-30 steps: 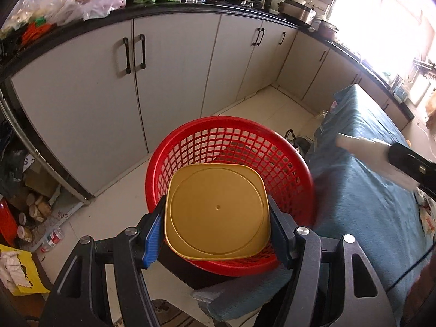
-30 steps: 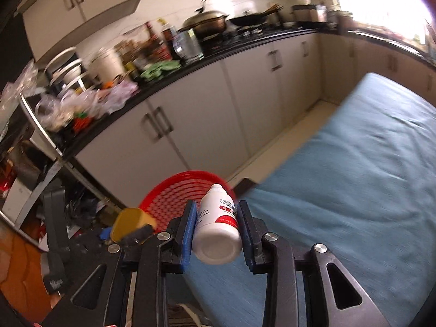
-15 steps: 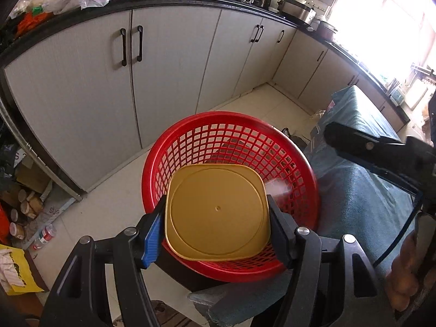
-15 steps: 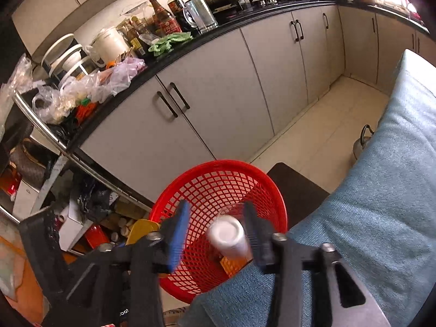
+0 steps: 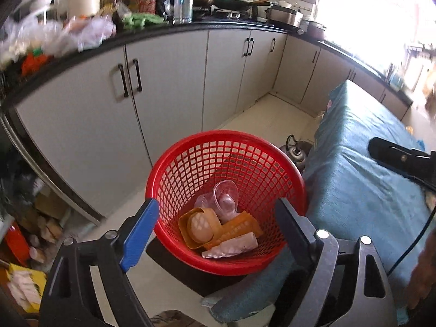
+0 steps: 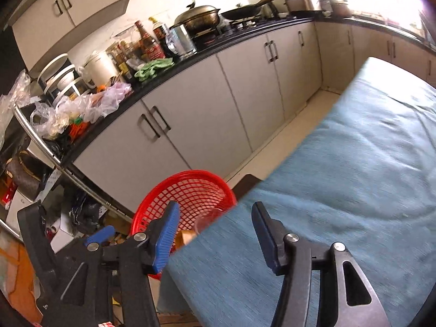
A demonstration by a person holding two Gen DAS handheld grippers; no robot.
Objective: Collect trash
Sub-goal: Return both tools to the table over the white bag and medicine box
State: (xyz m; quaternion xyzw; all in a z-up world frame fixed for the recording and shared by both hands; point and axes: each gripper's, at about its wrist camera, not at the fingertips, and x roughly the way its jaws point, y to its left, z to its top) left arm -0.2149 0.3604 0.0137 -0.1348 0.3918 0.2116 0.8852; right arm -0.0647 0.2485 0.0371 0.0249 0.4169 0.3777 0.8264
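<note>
L gripper [image 5: 218, 234] jaws just opened wide, empty, over red basket [image 5: 169, 171]; yellow lid [image 5: 200, 227] and other trash lie inside. R gripper [image 6: 215, 234] jaws also just opened, nothing between, at blue-cloth edge beside basket.

Left gripper [image 5: 218, 226]: pointed steeply down over the red basket [image 5: 272, 169], jaws just opened wide, nothing between the pads.
Right gripper [image 6: 215, 234]: angled down beside the basket, above its rim on the side of the blue-covered surface, jaws just opened, empty.
Right hand [image 5: 421, 275]: glimpsed only at the frame edge, well right of the basket.
</note>
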